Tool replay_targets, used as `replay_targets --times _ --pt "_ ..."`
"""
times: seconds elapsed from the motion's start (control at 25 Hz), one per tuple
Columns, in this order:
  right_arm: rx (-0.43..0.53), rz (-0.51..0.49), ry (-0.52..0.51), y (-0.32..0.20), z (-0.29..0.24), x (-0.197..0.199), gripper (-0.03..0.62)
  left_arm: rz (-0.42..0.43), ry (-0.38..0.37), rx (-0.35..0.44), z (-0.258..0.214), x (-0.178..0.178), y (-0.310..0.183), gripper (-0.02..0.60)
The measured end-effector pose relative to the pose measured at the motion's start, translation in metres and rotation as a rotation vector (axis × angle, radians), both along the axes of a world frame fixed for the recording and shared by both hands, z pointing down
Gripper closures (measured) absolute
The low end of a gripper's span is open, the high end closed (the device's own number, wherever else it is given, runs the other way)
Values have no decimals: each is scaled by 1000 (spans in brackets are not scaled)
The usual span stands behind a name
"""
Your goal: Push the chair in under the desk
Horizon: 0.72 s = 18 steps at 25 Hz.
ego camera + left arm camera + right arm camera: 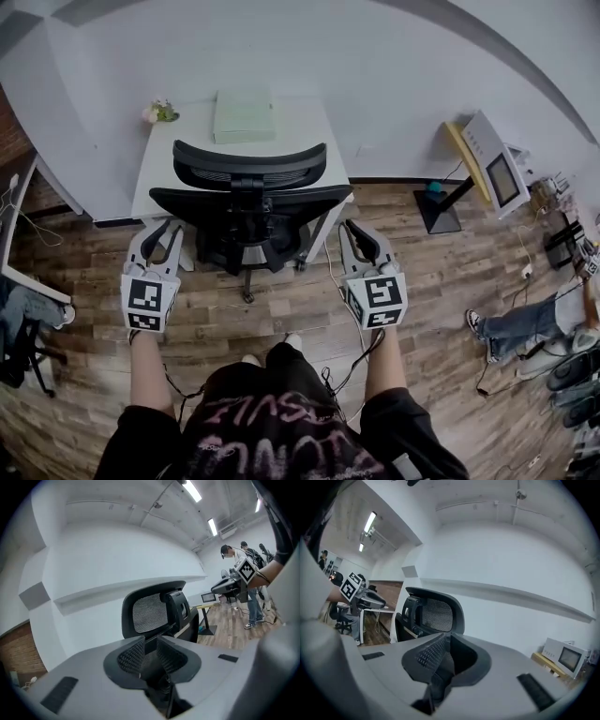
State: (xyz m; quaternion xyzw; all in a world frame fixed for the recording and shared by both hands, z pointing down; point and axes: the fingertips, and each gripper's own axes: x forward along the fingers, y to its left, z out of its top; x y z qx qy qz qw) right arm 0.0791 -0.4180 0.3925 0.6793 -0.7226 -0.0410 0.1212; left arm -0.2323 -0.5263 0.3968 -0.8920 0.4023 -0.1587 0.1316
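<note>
Flanking chair (248,202) | left gripper (164,234) jaws slightly apart, empty | right gripper (360,234) jaws together | box (244,115): head view only

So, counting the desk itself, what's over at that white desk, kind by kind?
Desk: 1
Black chair: 1
Pale green box: 1
Flower bunch: 1
Total: 4

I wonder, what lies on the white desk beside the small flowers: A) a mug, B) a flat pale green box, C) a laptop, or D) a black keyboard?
B: the head view shows a flat pale green box on the white desk, right of the small flowers.
</note>
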Motion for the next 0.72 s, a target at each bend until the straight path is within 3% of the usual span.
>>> replay_targets --times 0.4,0.72 --pt "73 48 -82 9 -19 28 563 -86 123 31 -34 4 11 555" --pt "89 54 -81 12 -27 46 563 -143 187 37 -42 6 20 566"
